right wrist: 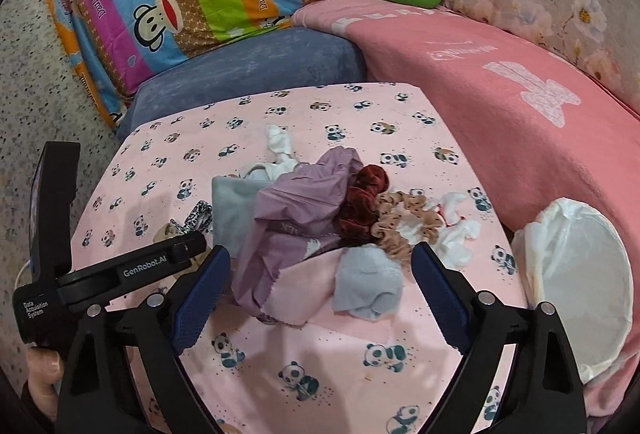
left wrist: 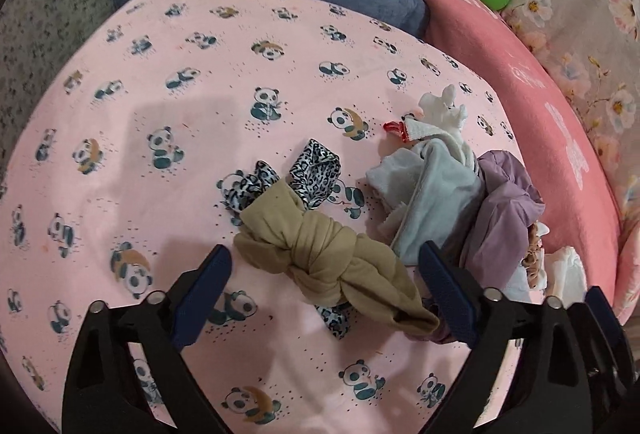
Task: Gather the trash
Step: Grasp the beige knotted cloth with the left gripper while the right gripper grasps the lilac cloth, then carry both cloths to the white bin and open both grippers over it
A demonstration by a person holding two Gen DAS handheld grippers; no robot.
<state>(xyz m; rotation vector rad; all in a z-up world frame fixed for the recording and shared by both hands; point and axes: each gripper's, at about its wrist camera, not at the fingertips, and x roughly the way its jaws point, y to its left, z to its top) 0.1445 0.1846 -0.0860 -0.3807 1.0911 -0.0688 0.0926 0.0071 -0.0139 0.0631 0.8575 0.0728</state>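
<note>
Matt cotton panda sheet (left wrist: 160, 106), fuzzy pink blanket (right wrist: 500, 122) (fleece-like), crumpled tissue (right wrist: 456, 238)

Even, soft indoor light in both wrist views. Faint diffuse shadows lie on the pink sheet (left wrist: 160, 114) at left and near the fingers. No glare. Focus is sharp centrally; fisheye bending and dark vignetting mark the corners.
</note>
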